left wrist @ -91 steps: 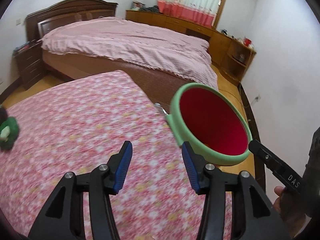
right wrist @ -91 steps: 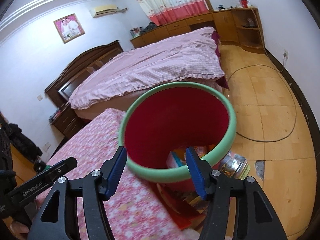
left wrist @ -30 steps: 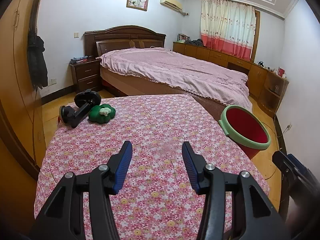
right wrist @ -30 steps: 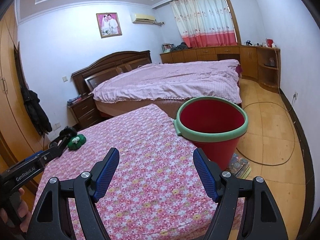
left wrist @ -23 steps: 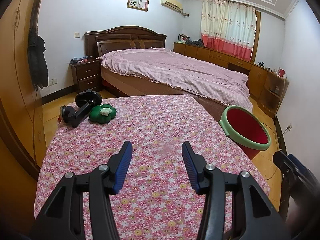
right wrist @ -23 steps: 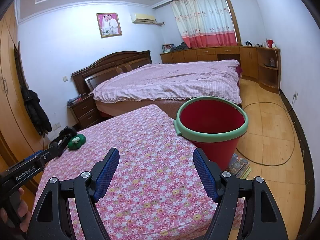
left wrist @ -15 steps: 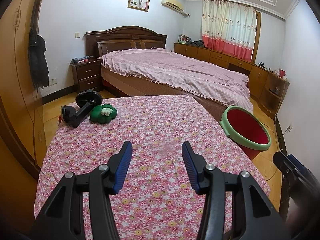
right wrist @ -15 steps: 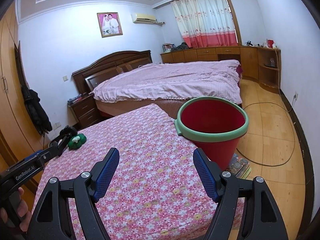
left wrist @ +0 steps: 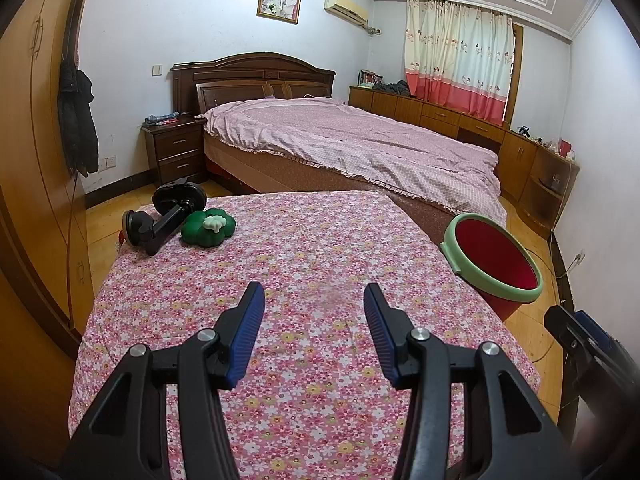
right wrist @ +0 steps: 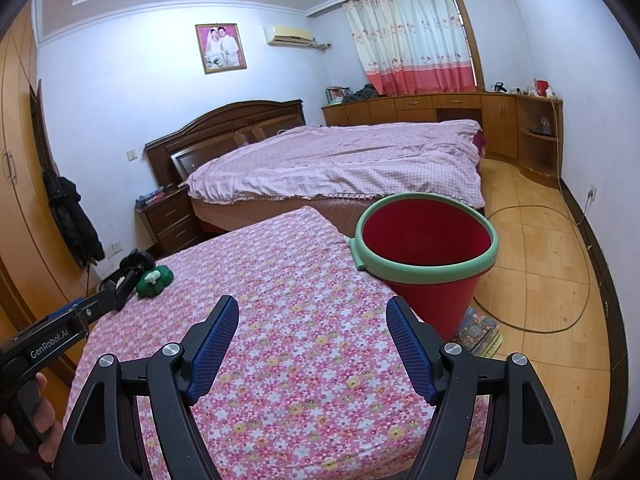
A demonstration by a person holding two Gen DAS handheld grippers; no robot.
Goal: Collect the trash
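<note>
A red bucket with a green rim (left wrist: 450, 240) stands on the floor at the right edge of the table (left wrist: 320, 240), which wears a pink flowered cloth. In the right wrist view the bucket (right wrist: 432, 300) is just ahead and to the right; its contents are hidden. My left gripper (left wrist: 314, 308) hangs open over the near middle of the cloth with nothing between its fingers. My right gripper (right wrist: 312, 316) is open wider, also empty, above the table's near right part. No loose trash shows on the cloth.
A green plush toy (left wrist: 208, 226) and a black clamp stand (left wrist: 168, 212) lie at the table's far left corner. A stack of books (right wrist: 478, 332) lies on the floor by the bucket. A bed (left wrist: 360, 148) stands beyond; a cable (right wrist: 560, 320) loops on the floor.
Three seconds ago both grippers were close up at the bucket; they have drawn back to the table's near side, and the right jaws stand wider. Over the last second nothing has moved.
</note>
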